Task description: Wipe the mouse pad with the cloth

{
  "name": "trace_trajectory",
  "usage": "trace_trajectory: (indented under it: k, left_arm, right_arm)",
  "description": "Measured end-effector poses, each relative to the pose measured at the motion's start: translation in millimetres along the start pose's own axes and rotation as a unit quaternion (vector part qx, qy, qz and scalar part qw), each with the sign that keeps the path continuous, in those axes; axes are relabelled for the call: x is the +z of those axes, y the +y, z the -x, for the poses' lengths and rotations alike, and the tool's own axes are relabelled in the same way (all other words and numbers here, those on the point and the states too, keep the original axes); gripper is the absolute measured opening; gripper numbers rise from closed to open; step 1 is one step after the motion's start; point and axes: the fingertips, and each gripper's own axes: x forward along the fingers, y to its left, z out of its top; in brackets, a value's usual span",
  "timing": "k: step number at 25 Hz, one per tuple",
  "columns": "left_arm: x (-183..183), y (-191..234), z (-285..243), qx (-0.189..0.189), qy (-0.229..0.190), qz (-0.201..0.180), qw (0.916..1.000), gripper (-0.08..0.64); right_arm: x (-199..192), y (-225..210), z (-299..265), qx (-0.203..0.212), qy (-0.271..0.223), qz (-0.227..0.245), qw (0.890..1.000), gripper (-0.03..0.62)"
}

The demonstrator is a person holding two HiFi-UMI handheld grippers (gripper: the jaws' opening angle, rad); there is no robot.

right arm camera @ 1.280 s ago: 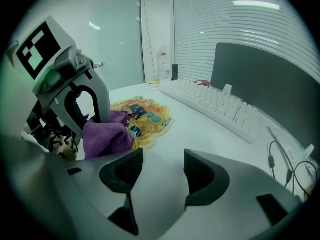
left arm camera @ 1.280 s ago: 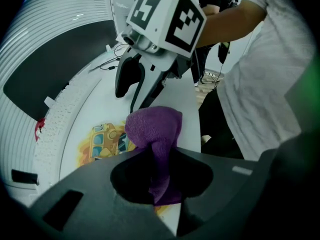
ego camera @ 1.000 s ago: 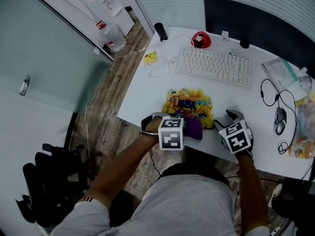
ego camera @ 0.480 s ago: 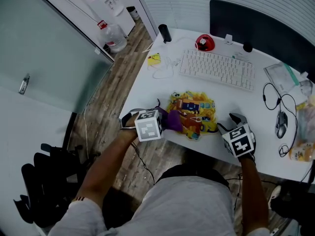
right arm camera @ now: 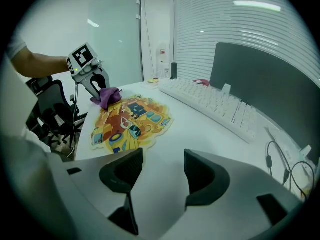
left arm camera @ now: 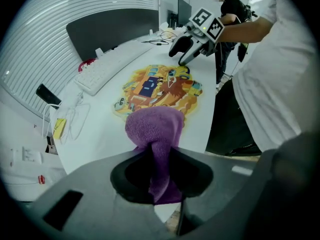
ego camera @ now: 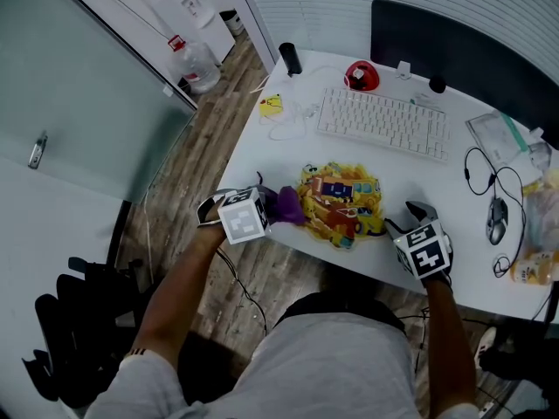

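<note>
pinching the purple cloth [left arm camera: 152, 126] tight between its closed jaws, the left gripper [ego camera: 266, 208] holds it at the left edge of the mouse pad [ego camera: 342, 201], near the front rim of the desk [ego camera: 288, 160]. the right gripper [right arm camera: 162, 176] waits with jaws apart and empty just beside the pad's right edge, not pinning it. the pad looks thin and loose, so a sweep could drag or buckle it, shove it toward the keyboard [ego camera: 383, 122], or slide it off the rim.
</note>
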Motion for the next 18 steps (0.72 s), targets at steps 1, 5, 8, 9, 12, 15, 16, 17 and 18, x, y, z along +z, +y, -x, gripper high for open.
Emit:
trace_trajectory:
  k: [1,5,8,9,12,15,16,17,18]
  left_arm:
    - [2,1,2,0.006,-0.006,0.002,1.0000,0.084]
    - [12,0,11,0.023,-0.042,0.017,0.9987,0.084]
    - [25,-1,22,0.039,-0.079,0.031,0.9957,0.084]
    - [30,0,26,0.046,-0.093,0.035,0.9940,0.084]
    - [50,1,38,0.067,-0.142,0.049,0.9864,0.084]
    - [67,-1,50,0.084,-0.185,0.064,0.9770,0.084]
    - [74,-1,54,0.089,-0.202,0.071,0.9727,0.083]
    - [83,-1,61,0.096,-0.224,0.078,0.9667,0.084]
    - [94,0,69,0.104,-0.251,0.084,0.9587,0.083]
  right_arm:
    - [0,0,0,0.001,0.001,0.000,1.000,0.222]
    - [0,0,1,-0.003,0.001,0.006,1.000,0.222]
    - [4,3,4,-0.004,-0.006,0.004,1.000,0.222]
    - [7,4,6,-0.003,-0.011,0.003,1.000,0.222]
    - [16,2,13,-0.006,-0.029,0.002,1.000,0.222]
    - [30,0,25,-0.008,-0.057,-0.002,0.998,0.221]
    - [36,-1,31,-0.008,-0.069,-0.004,0.998,0.221]
    - [43,-2,37,-0.008,-0.082,-0.006,0.997,0.221]
    - [49,-4,43,-0.008,-0.096,-0.009,0.995,0.221]
